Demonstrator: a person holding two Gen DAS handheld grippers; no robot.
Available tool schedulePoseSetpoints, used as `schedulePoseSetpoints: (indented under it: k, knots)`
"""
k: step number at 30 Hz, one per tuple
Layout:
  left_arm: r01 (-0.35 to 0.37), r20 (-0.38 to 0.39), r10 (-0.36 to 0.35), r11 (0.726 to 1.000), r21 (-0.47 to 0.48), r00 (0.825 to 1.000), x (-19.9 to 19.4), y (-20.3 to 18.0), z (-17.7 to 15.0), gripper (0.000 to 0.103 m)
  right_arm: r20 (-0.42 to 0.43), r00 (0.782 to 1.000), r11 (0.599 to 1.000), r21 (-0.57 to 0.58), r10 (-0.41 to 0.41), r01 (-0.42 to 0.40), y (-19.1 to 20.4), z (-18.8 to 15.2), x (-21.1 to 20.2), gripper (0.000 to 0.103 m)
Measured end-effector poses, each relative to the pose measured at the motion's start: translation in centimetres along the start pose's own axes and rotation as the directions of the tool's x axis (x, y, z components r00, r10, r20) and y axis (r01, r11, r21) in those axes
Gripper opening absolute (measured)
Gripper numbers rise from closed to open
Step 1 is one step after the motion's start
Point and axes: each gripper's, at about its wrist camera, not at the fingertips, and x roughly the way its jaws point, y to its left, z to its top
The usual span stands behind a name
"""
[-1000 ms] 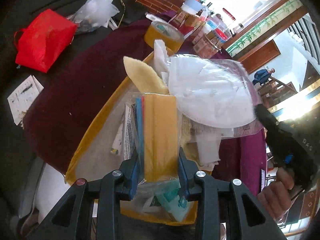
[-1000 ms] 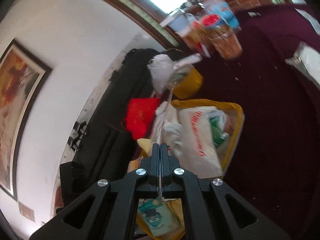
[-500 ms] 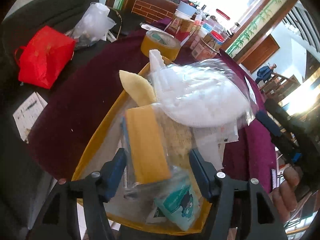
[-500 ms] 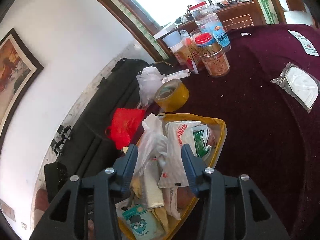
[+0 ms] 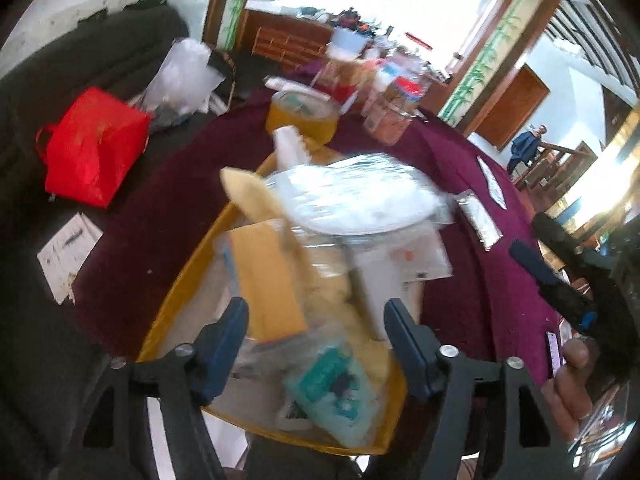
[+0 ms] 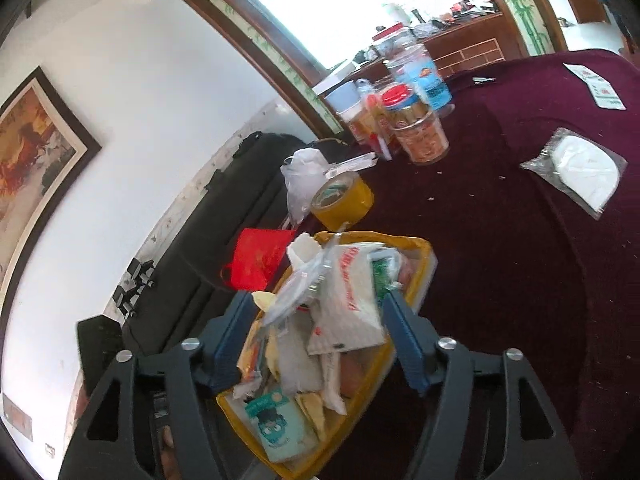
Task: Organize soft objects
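Both tools release into the yellow tray (image 5: 172,300) at lower centre: left tool (image 5: 316,344) opening, sponge pack (image 5: 272,284) freed; right tool (image 6: 316,336) opening, empty. One bagged mask (image 6: 580,172) remains on the surface (image 6: 500,260), right.

Yellow tray (image 5: 188,276) contents motion-blurred, jars (image 5: 384,92) smeared, labels unreadable

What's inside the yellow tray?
The yellow tray holds a bagged white mask, a yellow sponge pack and a teal packet. Things underneath are hidden.
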Motion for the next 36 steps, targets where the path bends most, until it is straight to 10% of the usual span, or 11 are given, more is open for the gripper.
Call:
schedulePoseSetpoints:
  k: [7,12,26,36]
  knots:
    - [0.045,0.009,-0.046,0.996,0.077,0.999,-0.3,-4.8,-0.7,0.08,-0.003,1.0,0.995,0.094,-0.017,0.017,-3.3,-2.1,-2.3,0.074]
    - [-0.063,0.071,0.057,0.995,0.081,0.996,-1.0,-6.0,-1.3,0.093,-0.022,0.985,0.985,-0.022,-0.171,0.171,0.0,-5.1,-1.7,0.074]
    - [-0.27,0.186,0.244,0.953,0.135,0.952,-4.0,-2.4,-3.7,0.096,-0.11,0.944,0.945,-0.143,-0.31,0.294,5.6,-9.0,2.1,0.074]
    - [-0.291,0.179,0.262,0.943,0.162,0.948,-3.7,-1.4,-3.9,0.097,-0.107,0.938,0.937,-0.159,-0.329,0.31,6.5,-9.2,2.5,0.074]
